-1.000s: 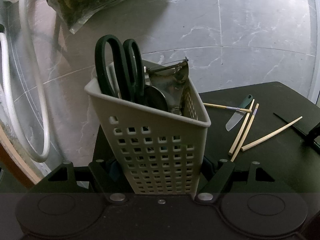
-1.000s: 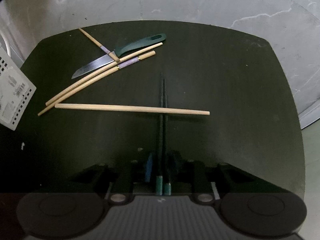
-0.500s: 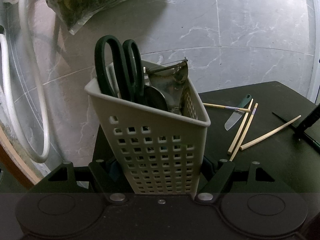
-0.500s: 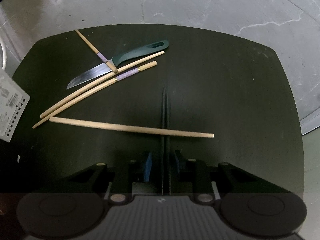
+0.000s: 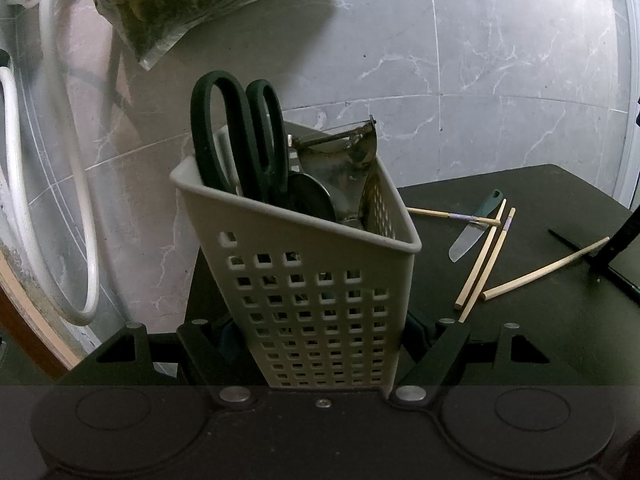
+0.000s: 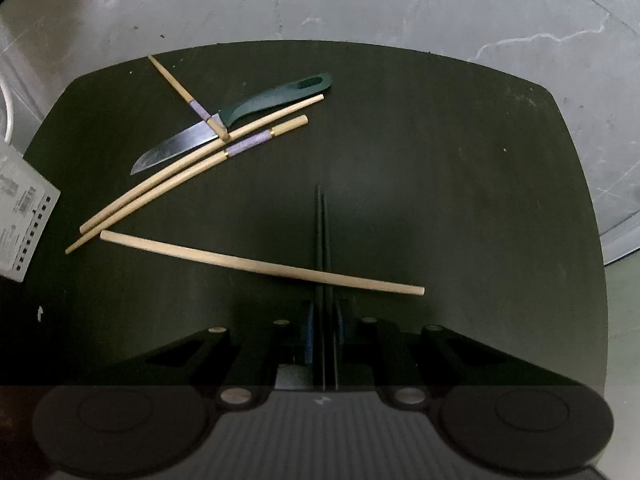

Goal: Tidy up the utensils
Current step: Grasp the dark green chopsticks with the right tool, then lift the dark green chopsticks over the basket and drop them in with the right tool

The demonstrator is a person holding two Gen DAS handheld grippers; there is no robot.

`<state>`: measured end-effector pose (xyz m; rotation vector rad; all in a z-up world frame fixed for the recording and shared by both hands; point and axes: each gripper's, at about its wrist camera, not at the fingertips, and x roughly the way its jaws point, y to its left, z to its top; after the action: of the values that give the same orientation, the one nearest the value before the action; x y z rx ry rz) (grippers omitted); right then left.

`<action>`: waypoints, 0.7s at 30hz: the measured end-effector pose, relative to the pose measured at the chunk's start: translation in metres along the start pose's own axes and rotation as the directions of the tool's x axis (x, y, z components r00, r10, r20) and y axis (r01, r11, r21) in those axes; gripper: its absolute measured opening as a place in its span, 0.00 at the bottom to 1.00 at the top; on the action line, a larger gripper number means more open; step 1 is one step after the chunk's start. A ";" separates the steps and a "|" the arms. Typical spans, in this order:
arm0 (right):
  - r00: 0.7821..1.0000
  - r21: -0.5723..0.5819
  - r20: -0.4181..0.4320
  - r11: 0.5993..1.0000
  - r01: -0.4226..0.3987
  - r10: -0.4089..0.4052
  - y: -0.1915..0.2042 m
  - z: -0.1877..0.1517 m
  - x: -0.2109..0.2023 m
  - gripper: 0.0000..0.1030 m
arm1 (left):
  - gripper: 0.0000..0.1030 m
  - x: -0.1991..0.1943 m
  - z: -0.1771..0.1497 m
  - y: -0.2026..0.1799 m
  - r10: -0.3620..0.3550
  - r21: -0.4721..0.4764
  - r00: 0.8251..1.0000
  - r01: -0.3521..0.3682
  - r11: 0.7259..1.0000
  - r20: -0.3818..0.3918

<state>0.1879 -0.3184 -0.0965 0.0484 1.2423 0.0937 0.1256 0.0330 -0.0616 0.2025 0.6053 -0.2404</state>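
My left gripper [image 5: 320, 332] is shut on a grey perforated utensil basket [image 5: 312, 304] and holds it tilted. In the basket stand dark green scissors [image 5: 240, 140] and a metal utensil [image 5: 344, 168]. My right gripper [image 6: 325, 320] points down at the dark table [image 6: 440, 160]. Its jaws are closing, and the pads press on a pair of black chopsticks [image 6: 322, 232]. A plain wooden chopstick [image 6: 256, 266] lies across that pair. Further left lie two wooden chopsticks [image 6: 192, 172], a green-handled knife [image 6: 240, 120] and a purple-banded chopstick [image 6: 176, 82] resting on its blade.
A white hose [image 5: 48, 200] and a plastic bag [image 5: 180, 8] are on the marble tiles beyond the basket. The basket's underside [image 6: 24, 216] shows at the table's left edge. My right gripper's arm [image 5: 620, 240] shows at the right of the left wrist view.
The right jaws have closed in on the black chopsticks, and the table's things have slid lower in that view. The left gripper and basket have not moved.
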 end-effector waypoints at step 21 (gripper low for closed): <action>0.999 -0.009 -0.051 1.000 0.012 -0.012 0.001 -0.009 -0.002 0.11 | 0.76 0.000 0.000 0.000 -0.003 0.001 1.000 0.003 1.000 0.002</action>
<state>0.1790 -0.3178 -0.0978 0.0313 1.2931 0.0904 0.1252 0.0329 -0.0619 0.2028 0.6034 -0.2436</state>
